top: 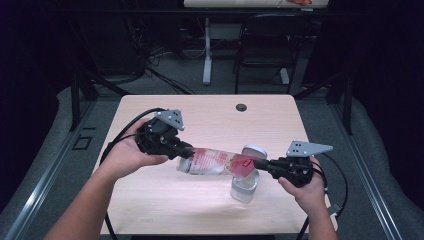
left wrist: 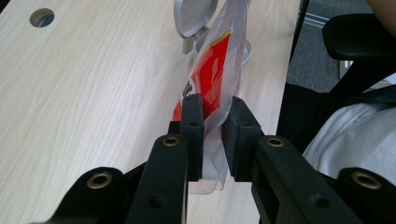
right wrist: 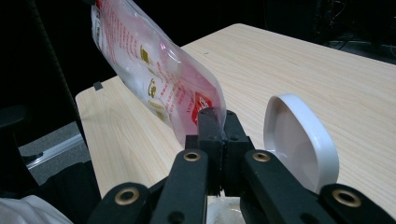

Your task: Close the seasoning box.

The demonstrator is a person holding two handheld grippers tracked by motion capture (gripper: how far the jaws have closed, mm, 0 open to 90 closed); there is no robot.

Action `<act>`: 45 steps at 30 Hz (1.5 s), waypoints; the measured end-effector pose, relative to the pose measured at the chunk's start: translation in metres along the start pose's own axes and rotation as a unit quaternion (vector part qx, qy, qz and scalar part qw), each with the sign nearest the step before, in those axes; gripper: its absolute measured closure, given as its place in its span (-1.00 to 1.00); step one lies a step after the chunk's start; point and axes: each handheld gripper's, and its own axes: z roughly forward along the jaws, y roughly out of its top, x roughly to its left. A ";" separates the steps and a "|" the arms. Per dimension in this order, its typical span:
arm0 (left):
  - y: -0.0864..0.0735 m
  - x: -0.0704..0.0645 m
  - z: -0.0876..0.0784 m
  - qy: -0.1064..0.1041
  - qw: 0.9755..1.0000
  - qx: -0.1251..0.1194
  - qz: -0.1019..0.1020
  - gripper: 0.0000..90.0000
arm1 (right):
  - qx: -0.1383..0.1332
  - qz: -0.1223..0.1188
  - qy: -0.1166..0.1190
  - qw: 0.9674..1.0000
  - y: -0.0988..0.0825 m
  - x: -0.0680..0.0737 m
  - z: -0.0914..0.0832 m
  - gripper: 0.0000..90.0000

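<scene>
A clear jar (top: 244, 186) stands near the front right of the table (top: 150, 200). Its white lid (top: 254, 151) is flipped open, and some white stuff sits low inside. A see-through bag (top: 215, 162) with red print hangs in the air just above the jar. The bag lies long ways from left to right, with its right end tipped down at the jar's mouth. The left gripper (top: 186, 150) pinches the bag's left end. The right gripper (top: 260, 163) is squeezed tight on the bag's right end.
</scene>
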 end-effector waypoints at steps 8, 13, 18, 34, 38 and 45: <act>-0.002 0.001 0.000 -0.003 1.000 -0.003 -0.001 0.76 | -0.003 0.002 0.000 1.000 0.000 0.000 0.001 1.00; -0.002 0.002 0.001 -0.001 1.000 -0.003 -0.003 0.76 | -0.006 0.004 0.001 1.000 -0.001 -0.001 0.001 1.00; -0.001 0.002 0.001 0.001 1.000 -0.006 -0.004 0.76 | -0.004 0.003 -0.002 1.000 -0.001 -0.002 0.001 1.00; 0.001 0.004 0.001 -0.004 1.000 -0.008 -0.006 0.75 | -0.004 0.003 -0.004 1.000 -0.002 -0.003 0.002 1.00; 0.001 0.004 0.001 -0.003 1.000 -0.009 -0.005 0.75 | -0.003 0.001 -0.006 1.000 -0.002 -0.003 0.002 1.00; 0.002 0.005 0.001 -0.005 1.000 -0.009 -0.006 0.75 | -0.003 0.000 -0.009 1.000 -0.002 -0.003 0.002 0.99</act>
